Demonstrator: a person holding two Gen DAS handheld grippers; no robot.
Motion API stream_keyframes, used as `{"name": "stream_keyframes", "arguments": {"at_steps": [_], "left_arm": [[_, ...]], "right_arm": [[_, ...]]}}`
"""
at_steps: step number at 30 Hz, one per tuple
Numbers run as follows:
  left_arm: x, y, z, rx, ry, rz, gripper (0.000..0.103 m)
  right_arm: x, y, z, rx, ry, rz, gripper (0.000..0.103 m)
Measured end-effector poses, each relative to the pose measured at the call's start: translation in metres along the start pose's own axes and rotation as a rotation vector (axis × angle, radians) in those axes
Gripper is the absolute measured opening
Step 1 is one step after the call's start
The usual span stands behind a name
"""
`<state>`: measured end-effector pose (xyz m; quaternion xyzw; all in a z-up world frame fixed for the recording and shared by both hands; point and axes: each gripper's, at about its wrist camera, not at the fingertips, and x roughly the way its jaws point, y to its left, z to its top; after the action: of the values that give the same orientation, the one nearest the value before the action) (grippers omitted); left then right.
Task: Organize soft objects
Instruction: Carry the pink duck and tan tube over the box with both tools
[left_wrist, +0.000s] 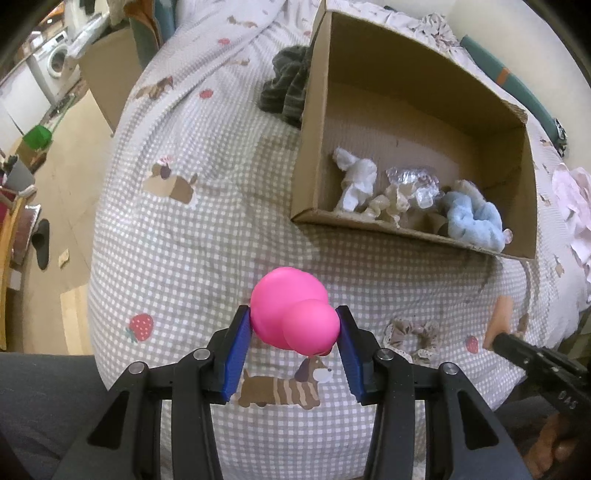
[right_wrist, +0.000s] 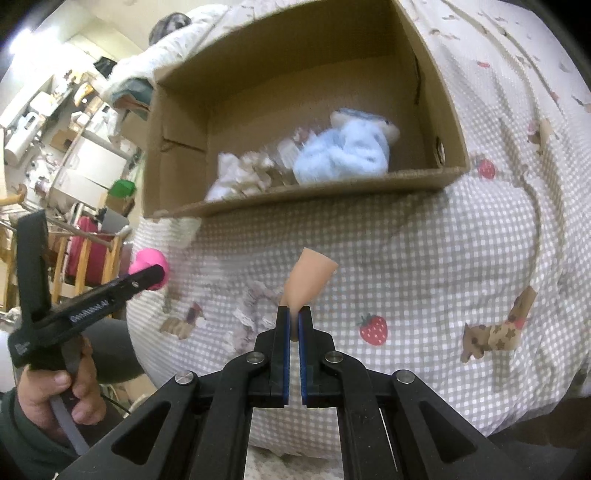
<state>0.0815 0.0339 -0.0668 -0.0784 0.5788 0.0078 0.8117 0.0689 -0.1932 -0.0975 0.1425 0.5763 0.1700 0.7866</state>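
Observation:
My left gripper (left_wrist: 293, 323) is shut on a pink rubbery toy (left_wrist: 291, 310) and holds it above the checked bedspread (left_wrist: 192, 258); toy and gripper also show in the right wrist view (right_wrist: 149, 269). My right gripper (right_wrist: 294, 314) is shut on a thin tan soft piece (right_wrist: 308, 278), seen in the left wrist view too (left_wrist: 498, 321). A cardboard box (left_wrist: 369, 218) on the bed holds a light blue plush (left_wrist: 474, 221), white cloth (left_wrist: 356, 181) and crinkly plastic (left_wrist: 413, 181). A beige scrunchie (left_wrist: 413, 338) lies on the bed between the grippers.
A dark striped cloth (left_wrist: 288, 85) lies left of the box. Floral bedding (left_wrist: 576, 206) is at the right. The floor, a washing machine (left_wrist: 55, 61), a slipper (left_wrist: 42, 242) and wooden chairs (right_wrist: 88, 254) are off the bed's left edge.

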Motion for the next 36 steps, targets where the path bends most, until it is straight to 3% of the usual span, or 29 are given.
{"name": "stream_keyframes", "arguments": {"at_steps": [2,8,11,18,21,30,36], "left_arm": [[-0.009,-0.004,0.001,0.015,-0.048,0.018,0.042],[-0.056,-0.015,0.008,0.055,-0.289,0.036,0.042],[-0.067,-0.021,0.013,0.070,-0.338,0.019,0.042],[-0.084,-0.034,0.037,0.105,-0.340,-0.027,0.042],[-0.084,-0.046,0.053,0.157,-0.299,-0.034,0.042],[-0.089,-0.060,0.100,0.184,-0.332,-0.044,0.042],[-0.073,-0.070,0.119,0.183,-0.307,-0.058,0.042]], "right_arm": [[-0.015,0.006,0.002,-0.024,-0.070,0.020,0.006],[-0.065,0.030,0.009,-0.109,-0.305,0.066,0.006],[-0.081,0.033,0.014,-0.109,-0.383,0.089,0.006],[-0.104,0.041,0.034,-0.115,-0.460,0.104,0.006],[-0.110,0.041,0.047,-0.104,-0.478,0.107,0.006],[-0.114,0.037,0.087,-0.114,-0.489,0.077,0.006],[-0.098,0.023,0.107,-0.110,-0.470,0.024,0.006]]}}
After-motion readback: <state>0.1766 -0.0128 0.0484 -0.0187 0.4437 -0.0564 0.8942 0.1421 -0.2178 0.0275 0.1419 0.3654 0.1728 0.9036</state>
